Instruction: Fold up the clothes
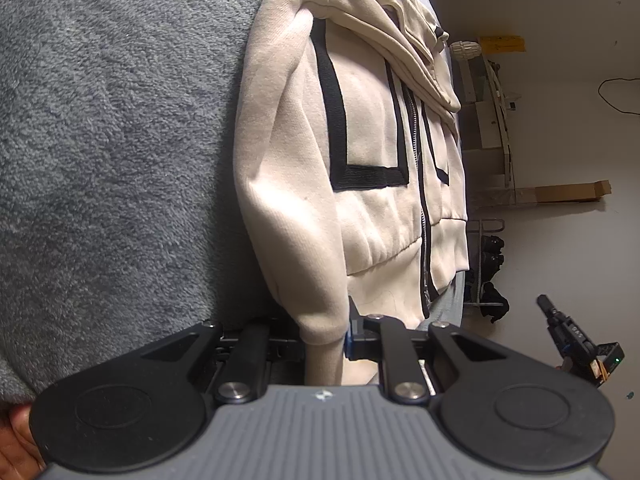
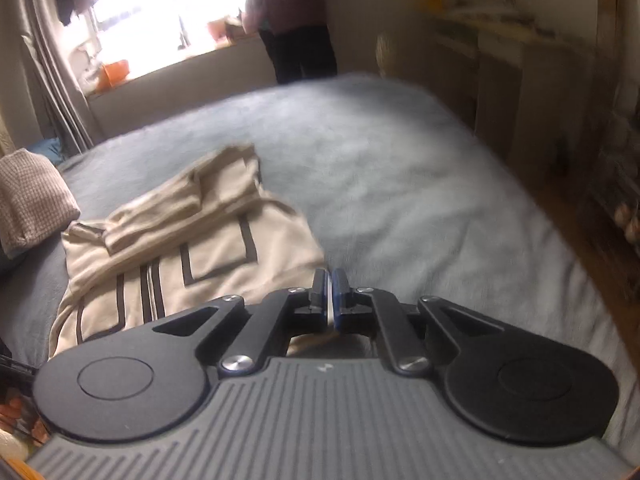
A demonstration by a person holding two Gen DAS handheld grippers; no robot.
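A cream zip hoodie (image 1: 360, 128) with black stripes lies flat on the grey-blue bed blanket (image 1: 100, 160). One sleeve (image 1: 288, 220) runs along its side toward me. My left gripper (image 1: 324, 338) is shut on that sleeve's cuff; the cloth hides one fingertip and only the blue pad (image 1: 349, 338) shows. In the right wrist view the hoodie (image 2: 224, 272) lies to the left, its other sleeve folded across the chest. My right gripper (image 2: 330, 300) hangs over the hoodie's near right edge, shut, with nothing between its pads. That view is blurred.
A person (image 2: 296, 20) stands at the bright window beyond the bed. A checked folded cloth (image 2: 32, 200) sits at the bed's left. Pale cabinets (image 2: 500, 80) line the right wall. A cardboard box (image 1: 568, 192) lies on the floor. Bare blanket (image 2: 400, 184) stretches right of the hoodie.
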